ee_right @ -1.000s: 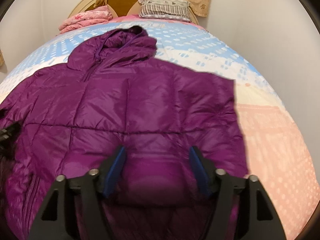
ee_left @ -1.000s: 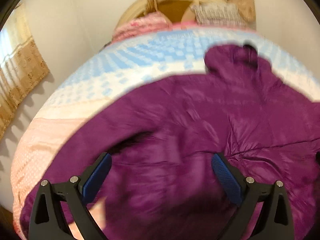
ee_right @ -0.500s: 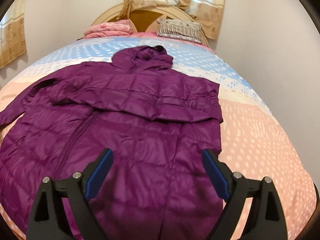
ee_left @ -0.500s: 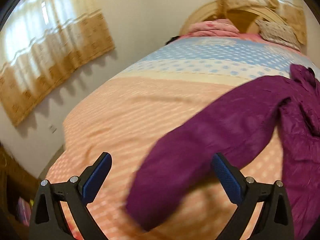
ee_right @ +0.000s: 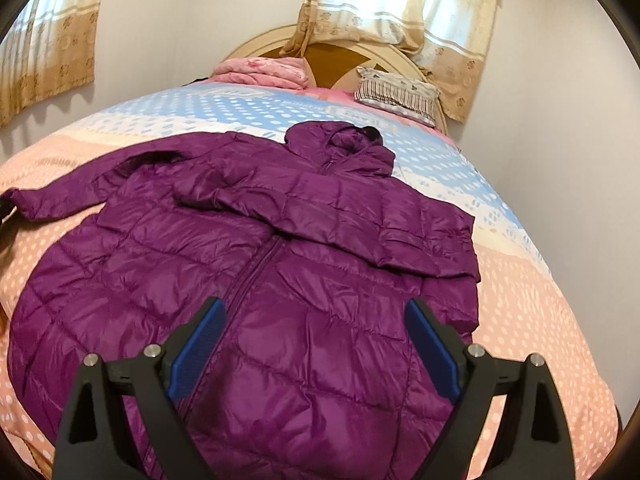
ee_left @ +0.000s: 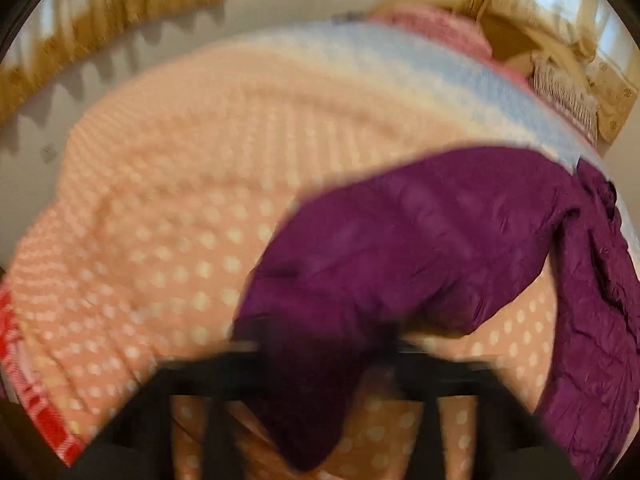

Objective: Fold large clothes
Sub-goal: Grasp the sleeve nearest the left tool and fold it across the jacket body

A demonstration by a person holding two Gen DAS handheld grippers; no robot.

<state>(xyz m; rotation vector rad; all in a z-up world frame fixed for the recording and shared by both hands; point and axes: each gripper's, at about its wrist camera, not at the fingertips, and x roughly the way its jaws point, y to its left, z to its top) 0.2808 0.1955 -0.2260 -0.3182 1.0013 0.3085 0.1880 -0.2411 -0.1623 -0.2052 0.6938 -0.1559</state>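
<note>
Purple jacket [ee_right: 256,280] lies flat, centre frame, on the bed [ee_right: 540,320], one sleeve already folded across the chest. Right gripper [ee_right: 312,344] hovers above the hem, jaws wide, empty. Left gripper [ee_left: 320,364] at the outstretched sleeve cuff [ee_left: 320,340] (blurred; grip can't be judged), probably to fold it inward.

left tongs [ee_left: 320,364] motion-blurred, grip on jacket sleeve [ee_left: 400,248] unclear; jacket [ee_right: 256,300] hem hidden behind right tongs [ee_right: 314,344].

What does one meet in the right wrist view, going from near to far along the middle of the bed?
Right claw → purple jacket → its hood → blue part of the bedspread → pink blanket → headboard.
</note>
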